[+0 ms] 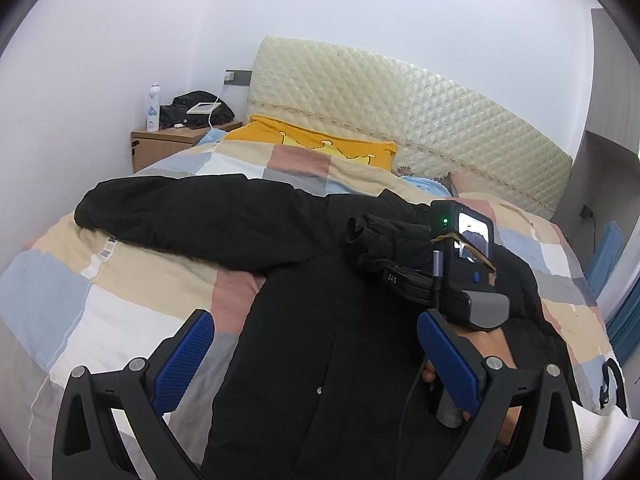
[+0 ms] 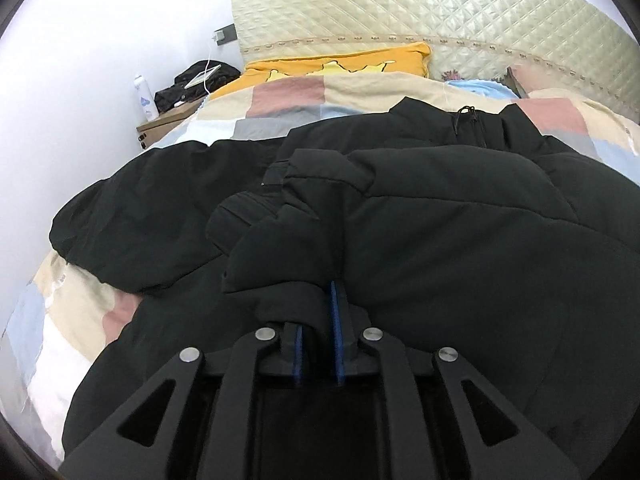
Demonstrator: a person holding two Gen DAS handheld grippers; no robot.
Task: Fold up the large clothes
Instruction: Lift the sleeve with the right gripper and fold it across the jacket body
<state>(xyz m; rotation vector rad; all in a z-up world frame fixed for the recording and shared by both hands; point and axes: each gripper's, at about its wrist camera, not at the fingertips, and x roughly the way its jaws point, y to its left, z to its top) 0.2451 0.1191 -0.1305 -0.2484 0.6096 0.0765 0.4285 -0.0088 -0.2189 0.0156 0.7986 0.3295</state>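
A large black padded jacket (image 1: 304, 320) lies spread on the bed, one sleeve (image 1: 168, 212) stretched out to the left. My left gripper (image 1: 316, 356) is open and empty, held above the jacket's body. My right gripper (image 2: 320, 312) is shut on the jacket's other sleeve (image 2: 280, 248), pinching its cuff and holding it over the jacket's chest. The right gripper also shows in the left wrist view (image 1: 452, 272), with the bunched sleeve end (image 1: 376, 240) in front of it. The jacket (image 2: 460, 240) fills most of the right wrist view.
The bed has a pastel patchwork duvet (image 1: 132, 280), a yellow pillow (image 1: 320, 144) and a cream quilted headboard (image 1: 400, 100). A wooden nightstand (image 1: 160, 144) at the back left holds a white bottle (image 1: 153, 108), dark cloth and a tablet. White wall stands at left.
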